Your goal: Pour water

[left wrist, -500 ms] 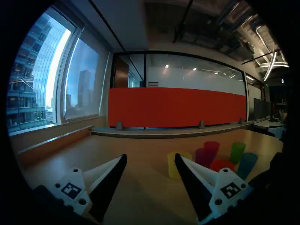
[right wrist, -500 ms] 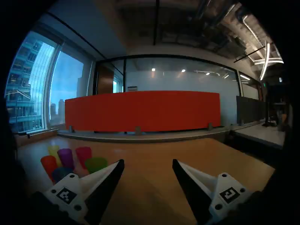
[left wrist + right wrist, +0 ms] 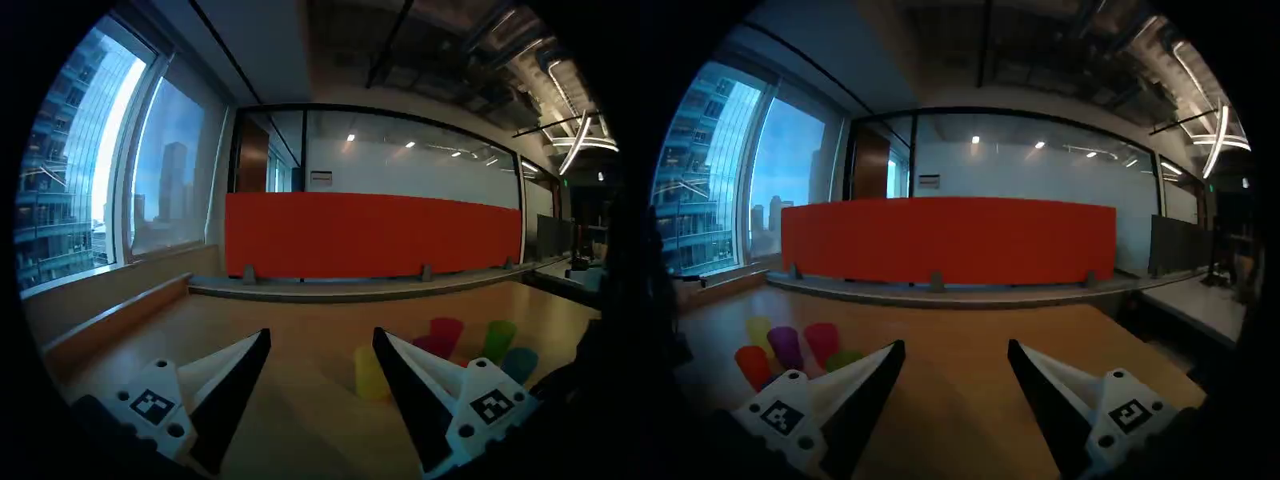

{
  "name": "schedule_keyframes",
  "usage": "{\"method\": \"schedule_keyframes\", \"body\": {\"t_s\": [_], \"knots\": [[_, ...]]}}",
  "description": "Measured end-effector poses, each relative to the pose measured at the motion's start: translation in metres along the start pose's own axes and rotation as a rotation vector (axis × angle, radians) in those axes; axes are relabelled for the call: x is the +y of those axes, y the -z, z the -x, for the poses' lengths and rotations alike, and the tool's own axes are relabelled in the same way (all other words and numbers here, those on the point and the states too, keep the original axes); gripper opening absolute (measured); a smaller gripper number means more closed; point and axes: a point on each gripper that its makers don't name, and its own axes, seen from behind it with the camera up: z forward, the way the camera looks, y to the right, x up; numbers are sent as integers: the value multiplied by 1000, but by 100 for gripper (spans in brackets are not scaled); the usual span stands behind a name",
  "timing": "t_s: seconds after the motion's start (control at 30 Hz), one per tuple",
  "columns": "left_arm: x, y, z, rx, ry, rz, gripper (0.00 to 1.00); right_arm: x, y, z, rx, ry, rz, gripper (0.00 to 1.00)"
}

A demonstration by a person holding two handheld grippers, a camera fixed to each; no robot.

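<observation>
Grippers are both held low over the wooden table point(image 3: 320, 314), fingers spread with nothing between them. The left gripper point(image 3: 320, 331) and right gripper point(image 3: 954, 344) are pointed level at the red partition point(image 3: 368, 234). Short of that partition, a yellow cup point(image 3: 370, 374), red cup point(image 3: 445, 334), green cup point(image 3: 499, 340) and blue cup point(image 3: 520, 362) are seen upright, long axes vertical.

The wooden table point(image 3: 312, 316) lies wide and bare ahead of the left gripper point(image 3: 320, 334), right up to the red panel point(image 3: 368, 236) at the far edge. In the left gripper view, bright cups point(image 3: 444, 336) stand bunched on the right, with the yellow cup point(image 3: 370, 372) nearest. In the right gripper view they sit on the left, and straight ahead of the right gripper point(image 3: 956, 346) is open table.
</observation>
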Motion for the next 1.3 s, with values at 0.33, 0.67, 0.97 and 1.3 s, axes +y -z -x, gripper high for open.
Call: {"method": "schedule_keyframes", "body": {"t_s": [0.33,0.67,0.97,1.3], "knots": [[8,-1,-58,13,5,45,95,8,-1,-56,11,17,-10,99],[11,-3,-97,8,-9,76,95,5,0,-99,22,17,-49,99],[15,-7,-122,-7,-8,108,95,0,0,-127,22,21,-77,99],[21,-11,-117,-36,-7,153,95,-7,0,-129,20,10,-132,99]]}}
